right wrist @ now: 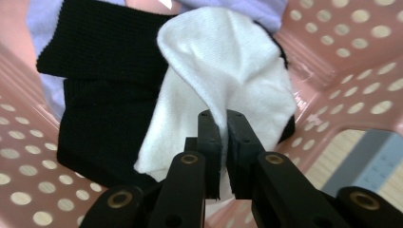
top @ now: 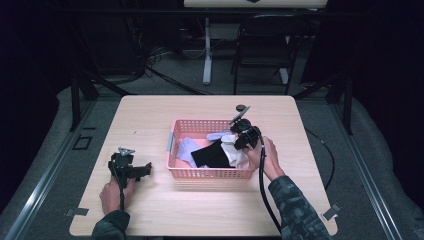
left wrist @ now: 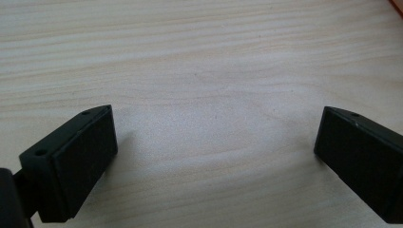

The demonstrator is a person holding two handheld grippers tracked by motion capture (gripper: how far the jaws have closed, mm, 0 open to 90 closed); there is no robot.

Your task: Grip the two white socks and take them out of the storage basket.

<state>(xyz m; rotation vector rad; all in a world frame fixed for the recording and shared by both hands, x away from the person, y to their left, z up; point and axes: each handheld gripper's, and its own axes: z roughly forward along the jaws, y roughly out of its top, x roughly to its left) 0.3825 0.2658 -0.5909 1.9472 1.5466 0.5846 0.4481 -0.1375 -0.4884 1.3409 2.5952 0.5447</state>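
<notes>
A pink perforated basket (top: 210, 173) stands mid-table and holds a white sock (right wrist: 223, 71), a black sock (right wrist: 104, 90) and lavender cloth (top: 186, 149). My right gripper (right wrist: 223, 121) reaches into the basket's right end, shut on a pinched fold of the white sock (top: 234, 150), which lies over the black sock (top: 210, 156). My left gripper (left wrist: 214, 147) rests on the bare wood left of the basket, its jaws wide apart with nothing between them. In the high view the left gripper (top: 145, 170) points right toward the basket, and the right gripper (top: 239, 146) sits over the socks.
The pale wooden table (top: 150, 120) has bare room to the left, front and back of the basket. A small dark round object (top: 242, 107) lies behind the basket. A black cable (top: 264, 192) trails from the right gripper toward the near edge.
</notes>
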